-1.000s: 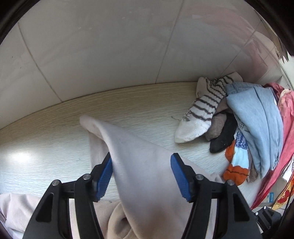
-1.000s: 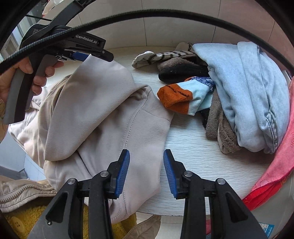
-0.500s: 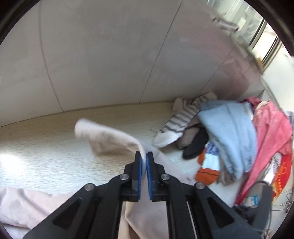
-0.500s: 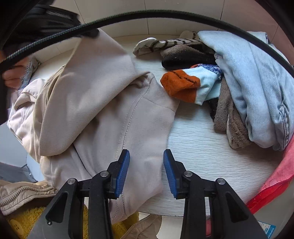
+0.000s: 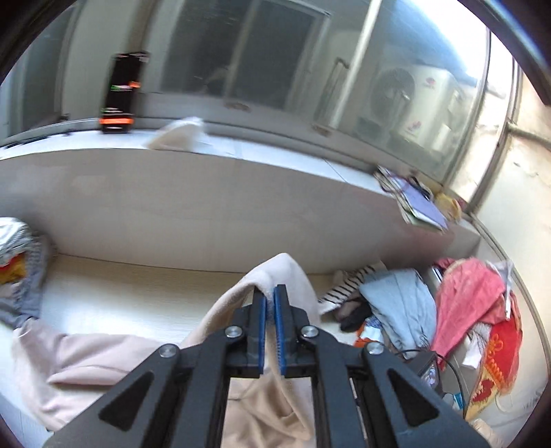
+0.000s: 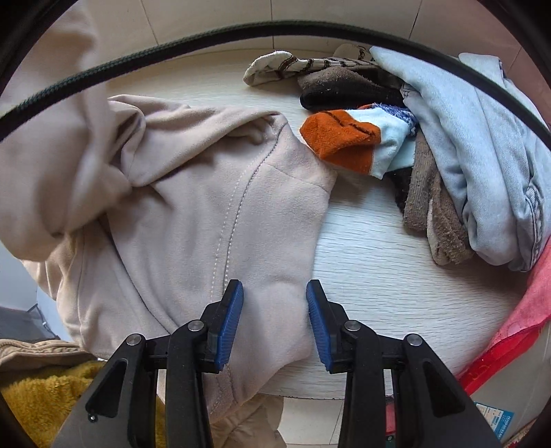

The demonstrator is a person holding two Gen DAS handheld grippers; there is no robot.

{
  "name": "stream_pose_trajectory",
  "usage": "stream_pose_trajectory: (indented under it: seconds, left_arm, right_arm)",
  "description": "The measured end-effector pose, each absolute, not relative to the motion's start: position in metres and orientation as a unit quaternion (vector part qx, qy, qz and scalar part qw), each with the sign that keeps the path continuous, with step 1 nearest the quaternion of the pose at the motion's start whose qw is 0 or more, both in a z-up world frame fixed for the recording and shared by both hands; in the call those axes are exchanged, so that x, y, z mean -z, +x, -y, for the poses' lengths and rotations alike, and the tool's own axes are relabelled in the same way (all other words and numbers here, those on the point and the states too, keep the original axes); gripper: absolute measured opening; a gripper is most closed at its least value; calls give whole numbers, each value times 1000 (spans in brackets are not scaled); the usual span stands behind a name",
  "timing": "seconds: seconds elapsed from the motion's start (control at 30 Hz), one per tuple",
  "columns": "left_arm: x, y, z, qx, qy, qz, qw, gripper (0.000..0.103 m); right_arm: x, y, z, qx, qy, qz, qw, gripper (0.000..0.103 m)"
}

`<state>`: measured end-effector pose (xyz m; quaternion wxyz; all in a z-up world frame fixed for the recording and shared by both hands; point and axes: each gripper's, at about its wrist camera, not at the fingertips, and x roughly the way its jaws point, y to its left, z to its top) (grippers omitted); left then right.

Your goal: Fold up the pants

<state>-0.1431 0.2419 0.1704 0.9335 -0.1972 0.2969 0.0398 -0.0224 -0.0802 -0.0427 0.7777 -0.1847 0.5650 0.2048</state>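
Note:
Beige fleece pants (image 6: pixel 220 213) lie rumpled on the pale wooden table (image 6: pixel 385 262), their lower part hanging over the near edge. My left gripper (image 5: pixel 270 293) is shut on a fold of the beige pants (image 5: pixel 286 272) and holds it lifted above the table, the cloth draping down over both sides of the fingers. My right gripper (image 6: pixel 274 293) hovers open just over the pants' seat near the table's front edge, with the fabric below its blue pads (image 6: pixel 230 310) and nothing pinched. The raised cloth fills the left of the right wrist view.
A heap of socks (image 6: pixel 347 138) and light-blue jeans (image 6: pixel 482 144) lies at the right, red cloth (image 6: pixel 530 310) beyond it. A yellow fleece (image 6: pixel 41 399) hangs below the table's front. More clothes (image 5: pixel 17 275) sit far left. A cable (image 6: pixel 241 31) crosses overhead.
My left gripper closed on the pants' fold and swept it up and away from the table, its view swinging toward the window. The right gripper sank slightly toward the pants, still open.

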Motion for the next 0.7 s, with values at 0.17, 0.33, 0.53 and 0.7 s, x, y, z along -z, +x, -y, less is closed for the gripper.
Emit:
stream_pose_trajectory:
  seconds: [0.17, 0.33, 0.53, 0.7]
  left_arm:
    - [-176, -200, -288, -132, -198, -283, 929, 5]
    - [-154, -234, -331, -227, -204, -296, 905, 5]
    - [-125, -263, -378, -272, -253, -318, 873, 5]
    - [-111, -274, -388, -268, -258, -324, 870, 5]
  right_arm:
    - [48, -25, 71, -197, -193, -568, 775, 39]
    - [49, -24, 58, -184, -217, -569, 771, 39]
    - [22, -26, 34, -166, -238, -541, 790, 39]
    - [1, -25, -2, -253, -177, -525, 793, 39]
